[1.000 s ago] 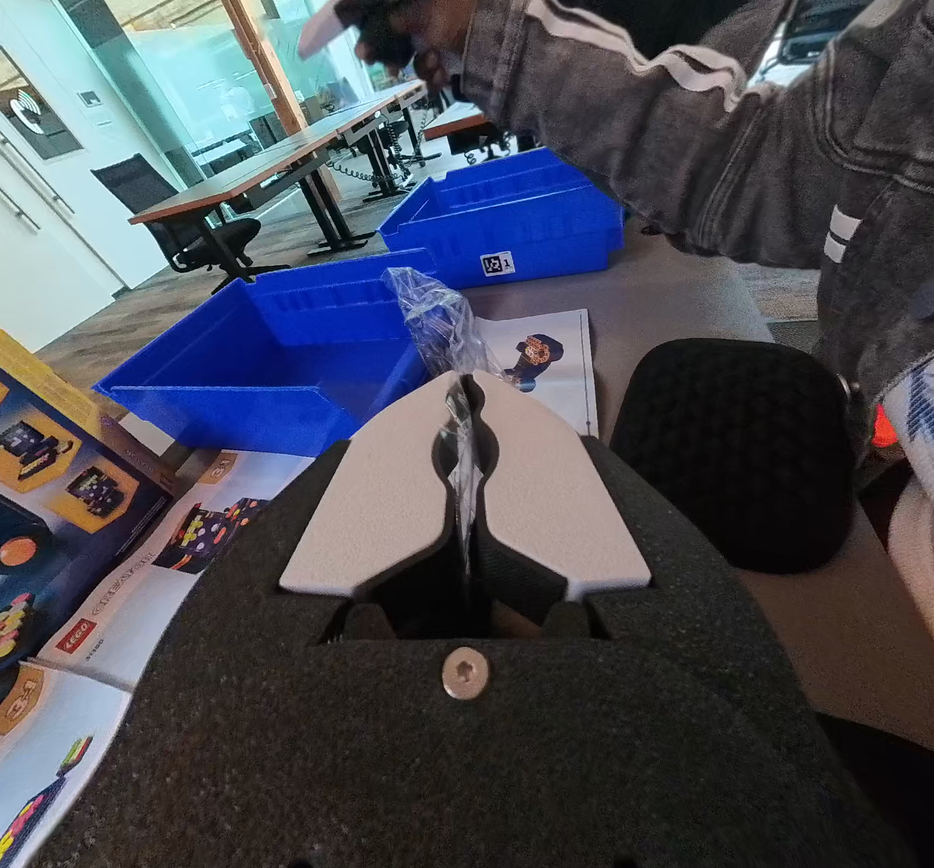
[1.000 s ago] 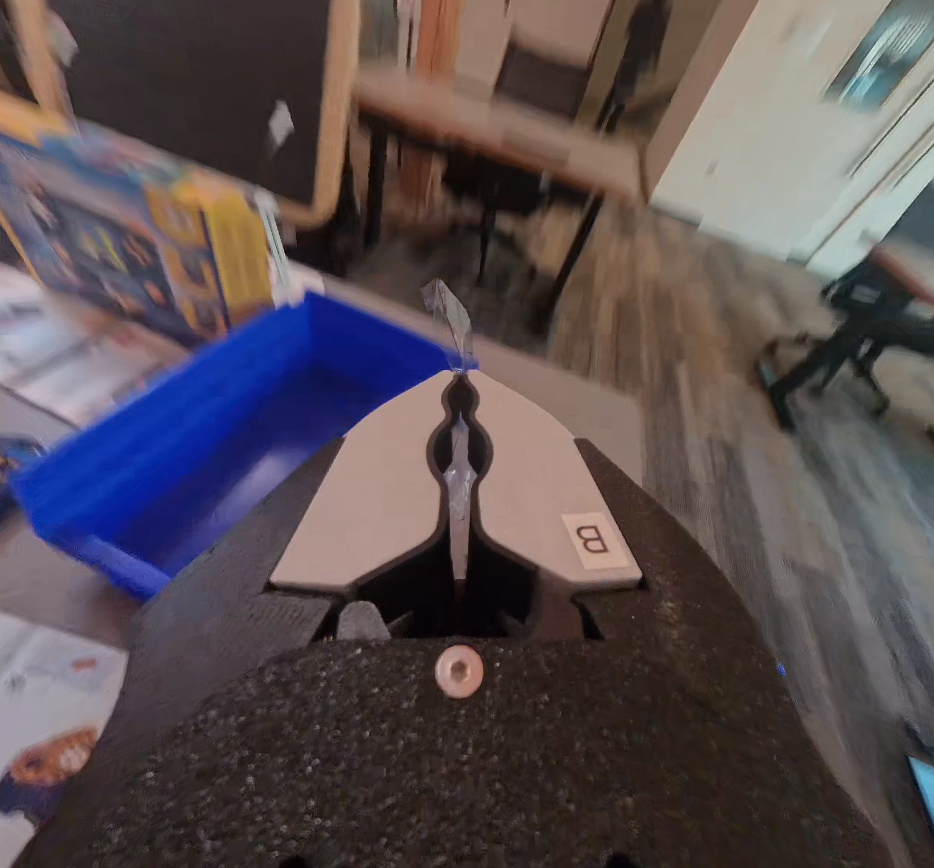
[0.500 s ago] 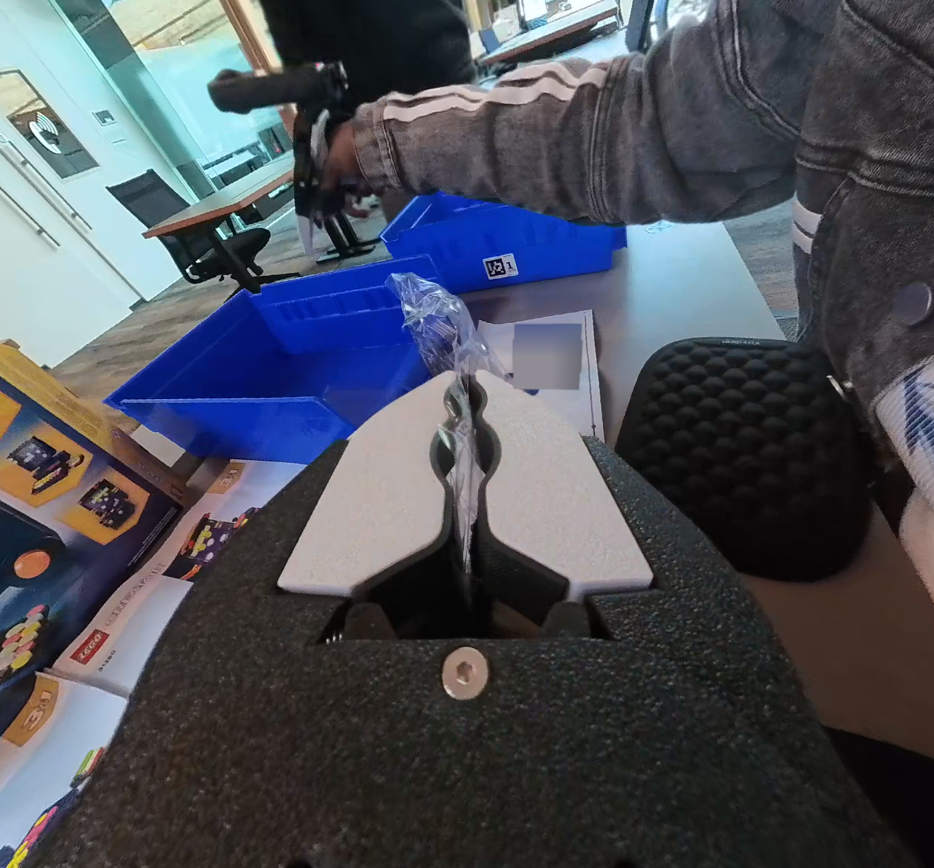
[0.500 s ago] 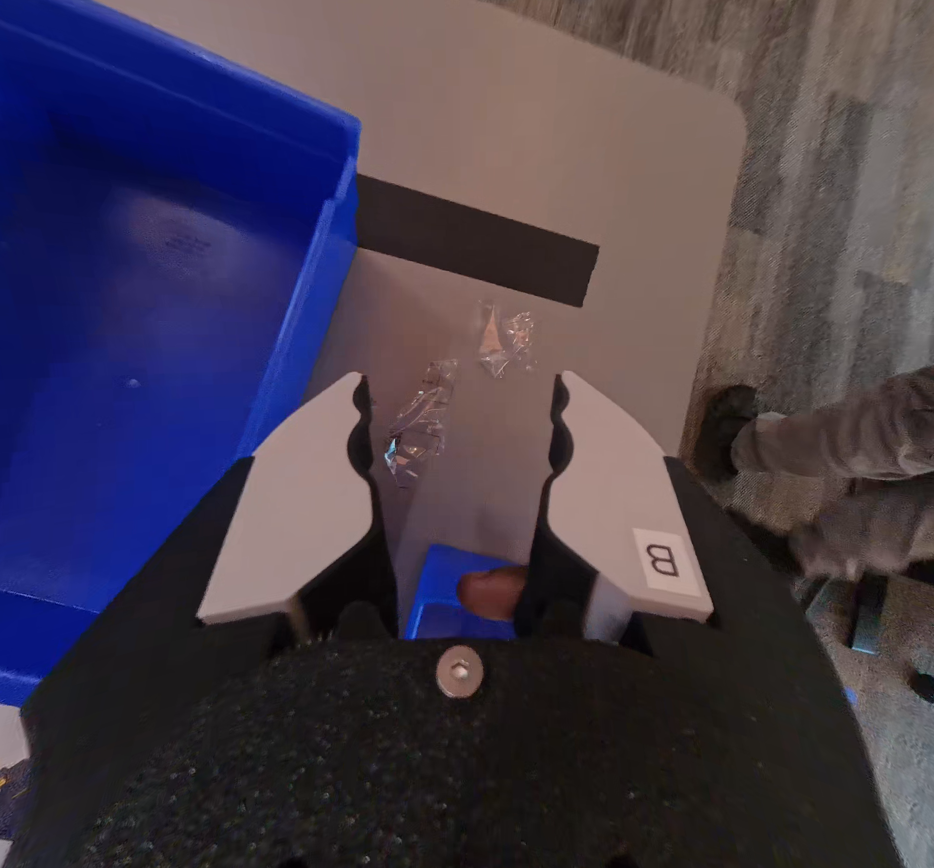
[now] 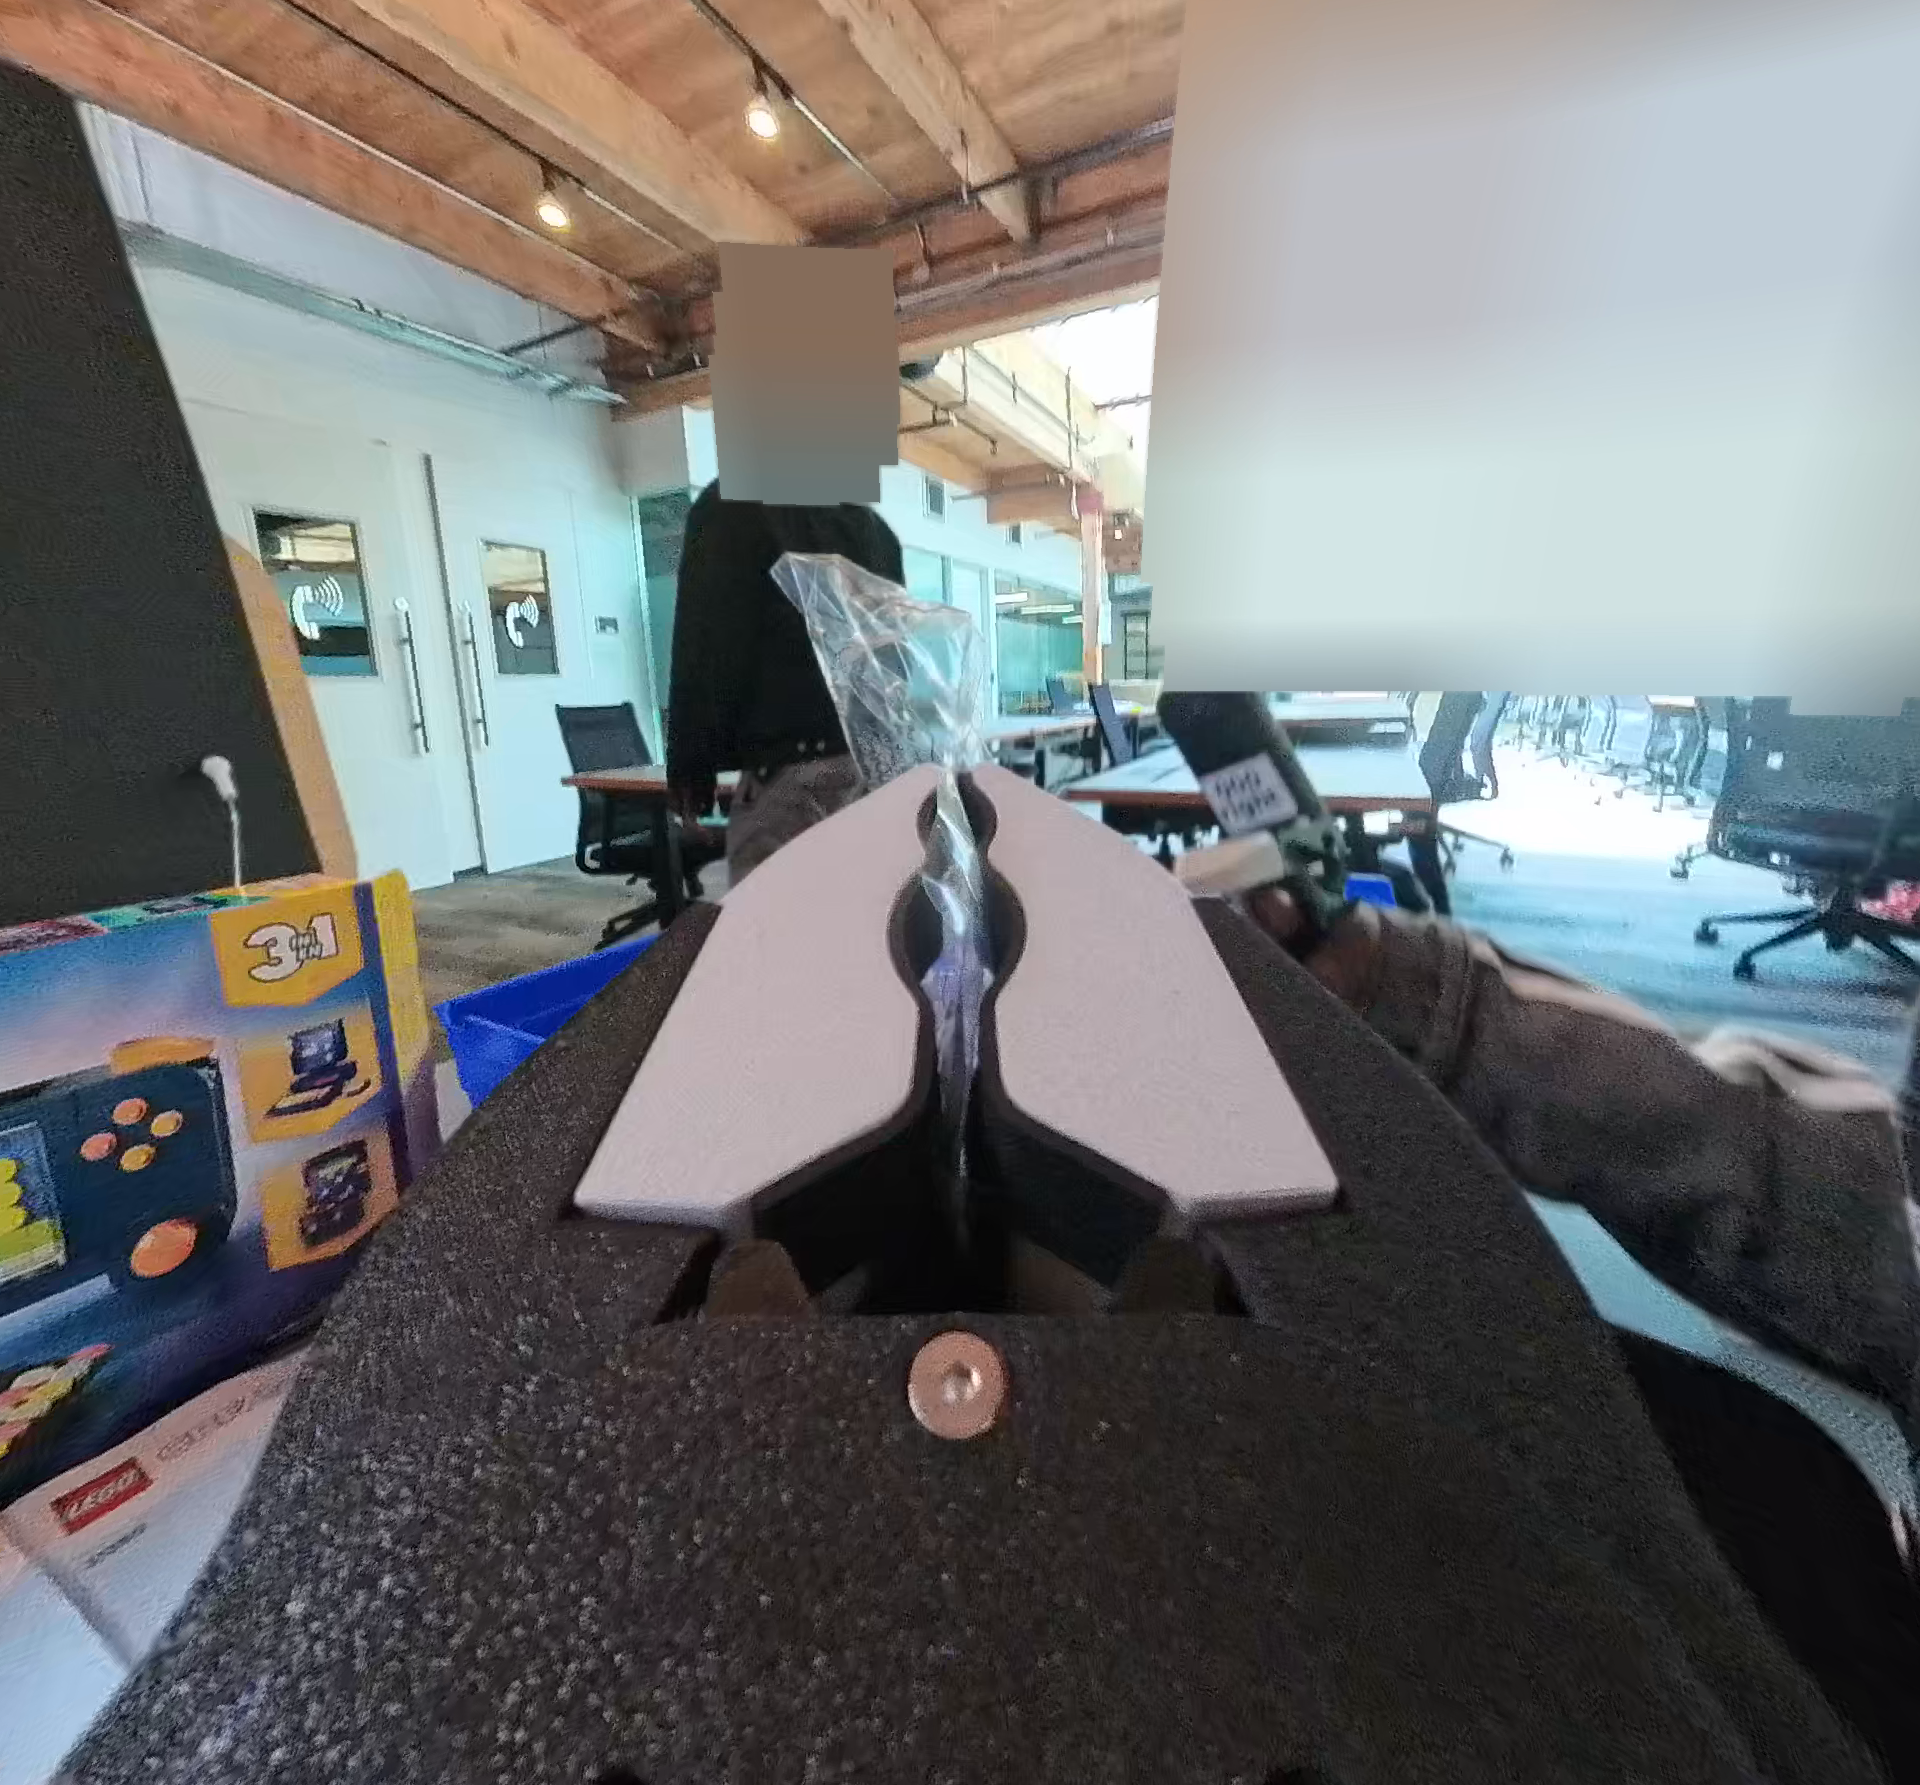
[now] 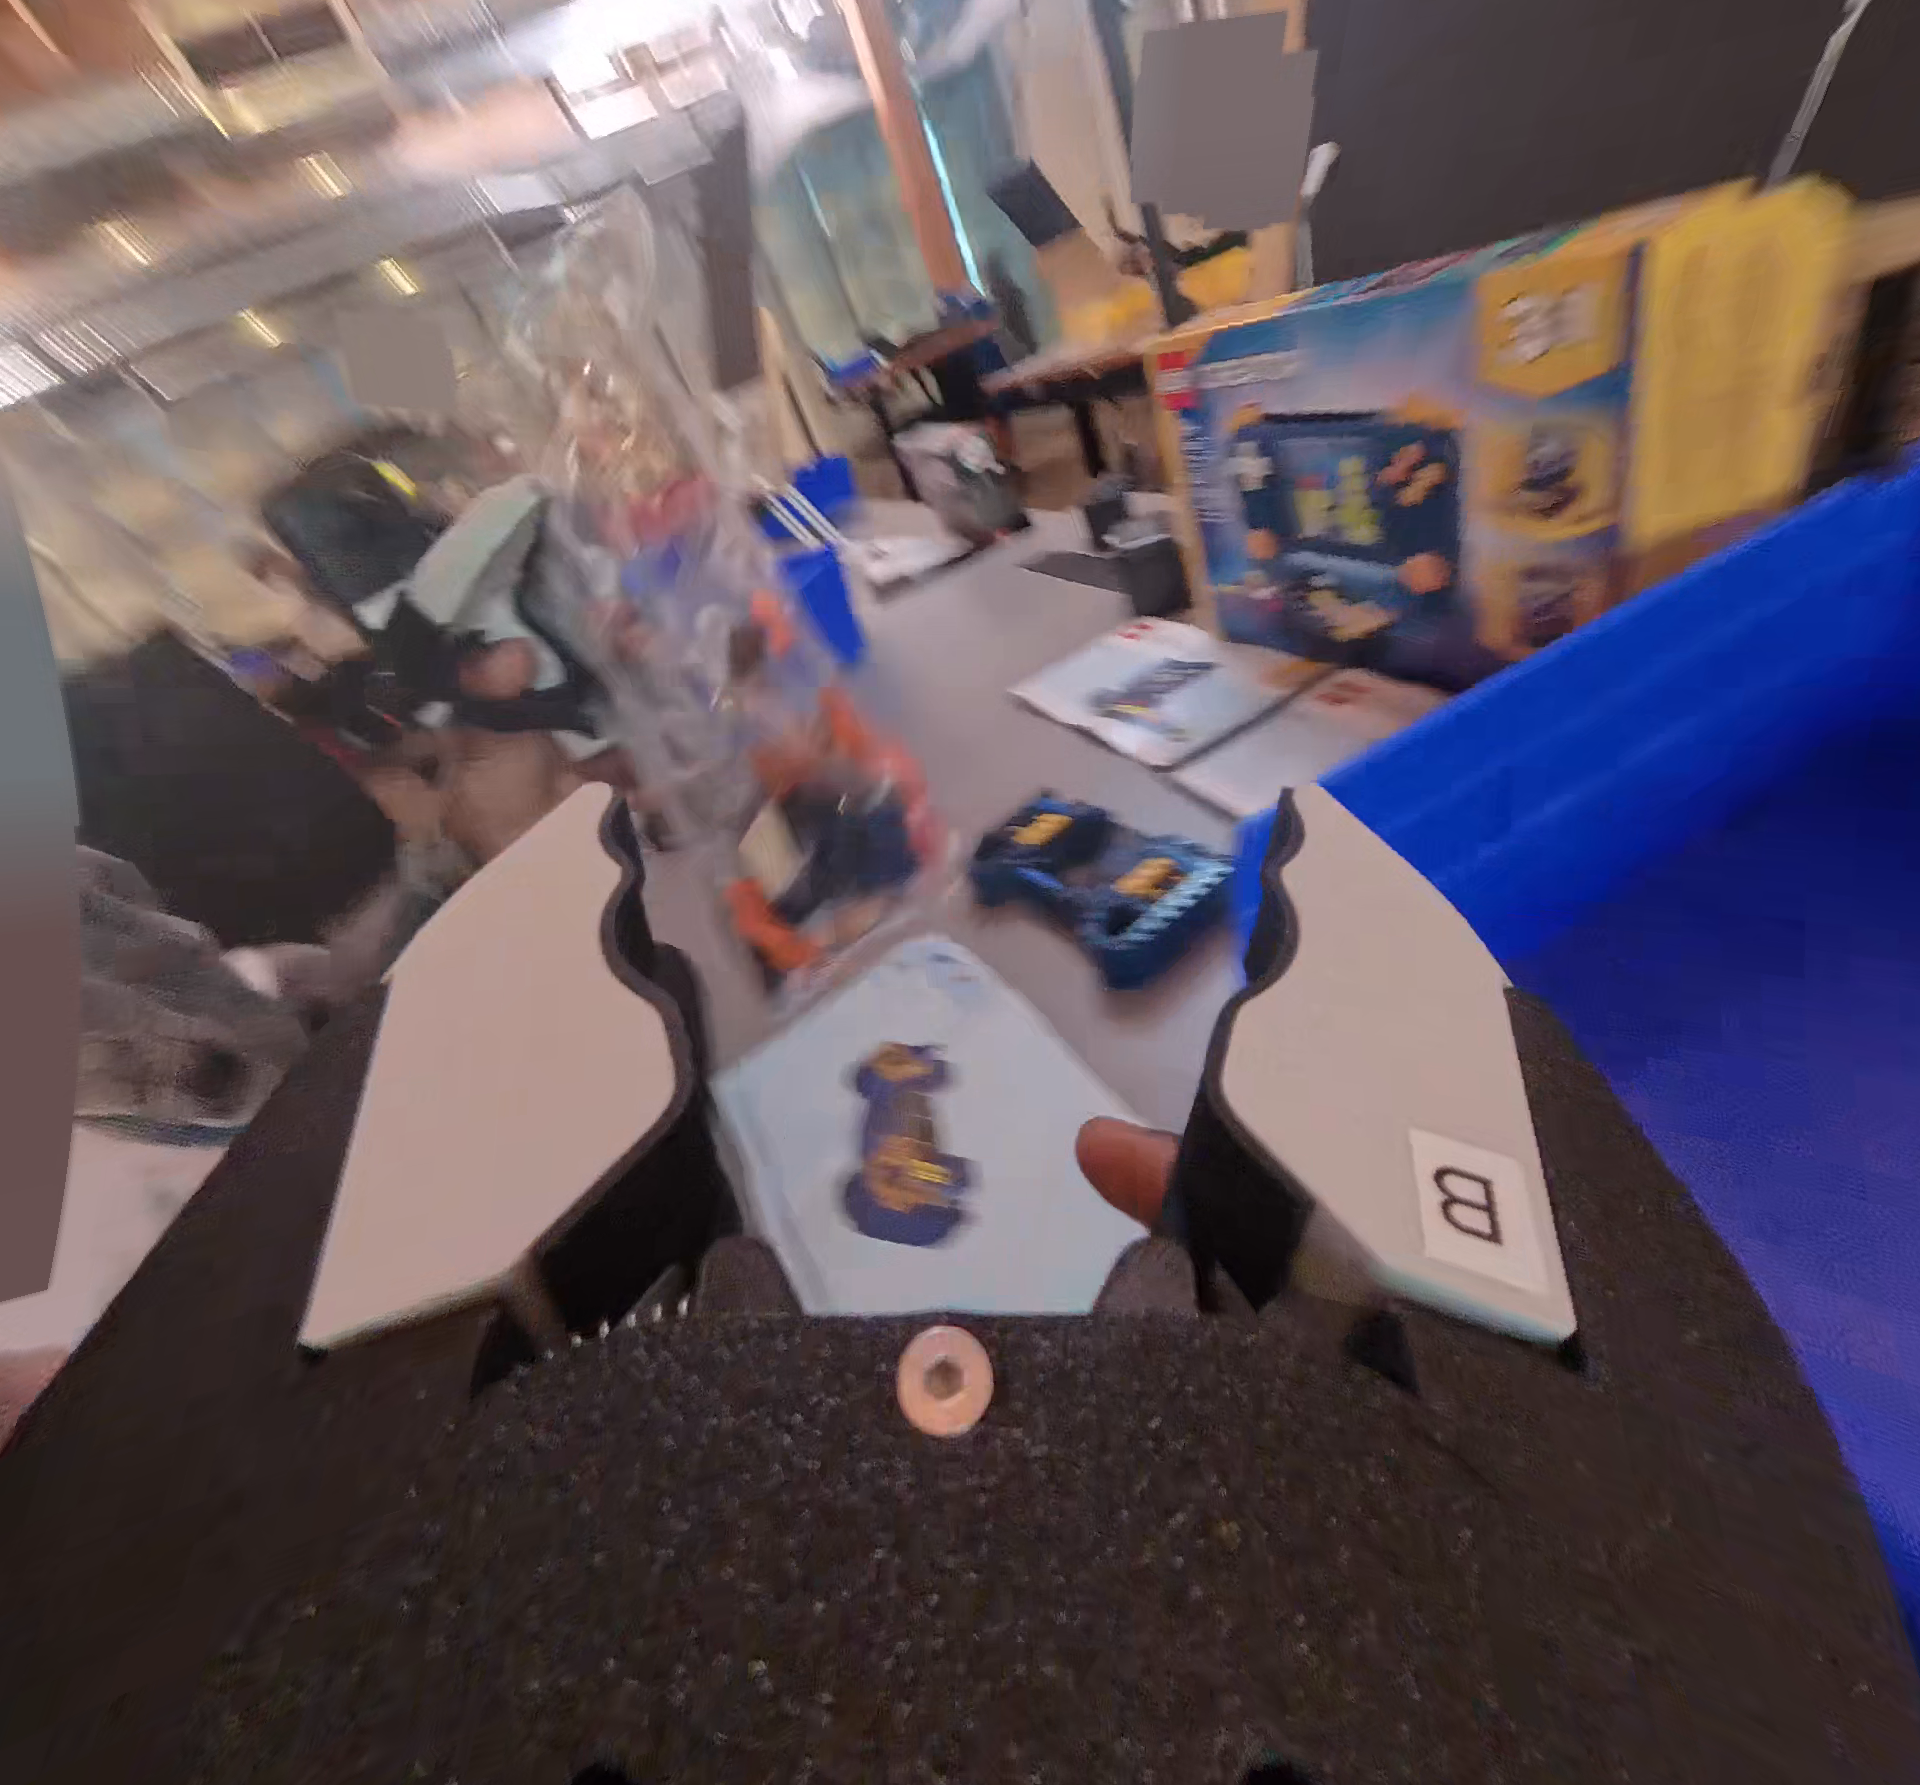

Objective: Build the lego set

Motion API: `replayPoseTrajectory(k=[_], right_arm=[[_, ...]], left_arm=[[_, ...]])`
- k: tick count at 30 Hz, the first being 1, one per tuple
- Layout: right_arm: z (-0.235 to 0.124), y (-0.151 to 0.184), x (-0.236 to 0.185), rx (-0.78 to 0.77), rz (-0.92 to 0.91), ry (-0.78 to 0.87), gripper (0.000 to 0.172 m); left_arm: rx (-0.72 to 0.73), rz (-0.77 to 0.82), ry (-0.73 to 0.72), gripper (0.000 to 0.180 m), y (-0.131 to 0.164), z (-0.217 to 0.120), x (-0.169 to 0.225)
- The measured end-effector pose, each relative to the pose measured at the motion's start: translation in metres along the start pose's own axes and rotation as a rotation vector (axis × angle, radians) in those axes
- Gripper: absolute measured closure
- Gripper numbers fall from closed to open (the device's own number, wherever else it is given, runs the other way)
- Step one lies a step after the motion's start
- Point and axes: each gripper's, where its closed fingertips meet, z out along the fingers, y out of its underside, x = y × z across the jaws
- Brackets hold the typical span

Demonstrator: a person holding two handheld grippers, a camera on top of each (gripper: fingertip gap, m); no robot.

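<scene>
The clear plastic bag (image 5: 904,665) is pinched at its neck between the meeting pads of the left hand-held gripper (image 5: 958,779) and rises above the fingertips; maintain a firm clamp. The right hand-held gripper (image 6: 951,831) stands wide and empty over the counter (image 6: 1039,634). A bag of orange and blue pieces (image 6: 790,800), blurred, appears to hang between its fingers, touching neither; the blue bin (image 6: 1714,748) is just beside its right finger.
</scene>
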Motion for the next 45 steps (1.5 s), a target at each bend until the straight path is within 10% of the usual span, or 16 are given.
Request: replayPoseTrajectory(k=[8,10,17,21,28,34,39,42,45], right_arm=[[0.038,0.036,-0.075,0.140,0.302,-0.458,0.083],[0.034,0.024,-0.088,0.200,0.189,-0.504,0.117],[0.017,0.012,-0.079,0.215,-0.020,-0.359,0.134],[-0.022,-0.034,-0.025,0.279,0.007,-0.114,0.135],[-0.074,-0.048,0.092,-0.418,-0.211,0.562,0.134],[-0.073,-0.043,0.139,-0.898,-0.257,0.701,0.133],[-0.063,-0.041,0.153,-1.010,-0.286,0.701,0.139],[-0.059,-0.046,0.159,-1.013,-0.336,0.685,0.172],[-0.051,-0.034,0.151,-1.012,-0.333,0.610,0.146]], left_arm=[[0.239,-0.255,0.091,0.180,-0.029,0.003,0.013],[0.248,-0.283,0.081,0.180,-0.023,0.003,0.015],[0.173,-0.173,0.010,0.180,-0.013,-0.003,0.004],[0.056,0.007,-0.139,0.150,-0.007,-0.025,-0.021],[-0.322,0.084,-0.063,0.144,0.095,-0.047,0.017],[-0.461,0.325,0.028,0.146,0.128,-0.046,0.043],[-0.470,0.270,0.036,0.148,0.131,-0.048,0.043],[-0.469,0.205,0.015,0.148,0.132,-0.049,0.038],[-0.461,0.180,-0.005,0.148,0.130,-0.050,0.034]])
